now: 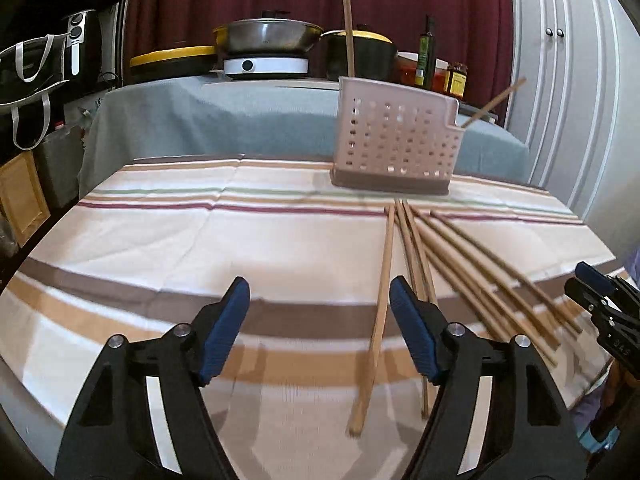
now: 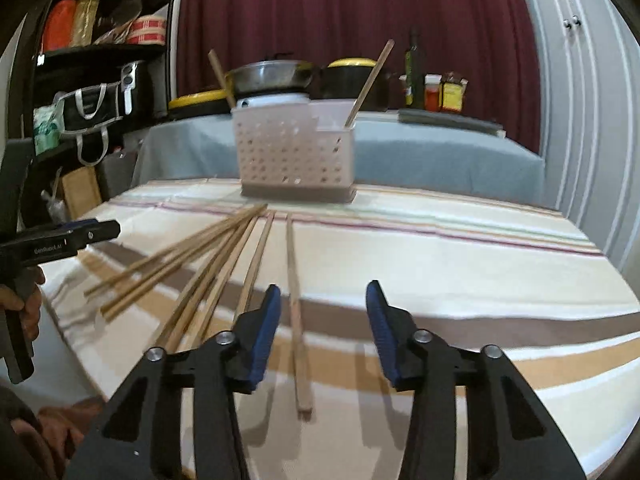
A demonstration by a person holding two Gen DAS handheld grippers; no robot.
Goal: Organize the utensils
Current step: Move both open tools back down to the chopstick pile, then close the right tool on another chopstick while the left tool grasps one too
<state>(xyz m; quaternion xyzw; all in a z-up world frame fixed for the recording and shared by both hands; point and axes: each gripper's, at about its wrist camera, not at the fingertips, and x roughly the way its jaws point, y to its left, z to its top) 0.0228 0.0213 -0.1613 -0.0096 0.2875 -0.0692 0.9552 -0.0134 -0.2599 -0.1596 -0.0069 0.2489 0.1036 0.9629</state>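
Left wrist view, jaws apart, bare striped cloth [image 1: 160, 240] beside chopsticks [image 1: 460, 264]

Nine chopsticks [image 2: 294, 304], one holder [image 2: 294, 156]

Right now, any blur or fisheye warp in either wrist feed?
Left wrist view: strong barrel warp, the striped tablecloth edge bows and dark vignette fills the corners; the chopsticks smear toward the right, the left claw is sharp. Right wrist view: same warp; the utensil holder is soft, the right claw crisp.
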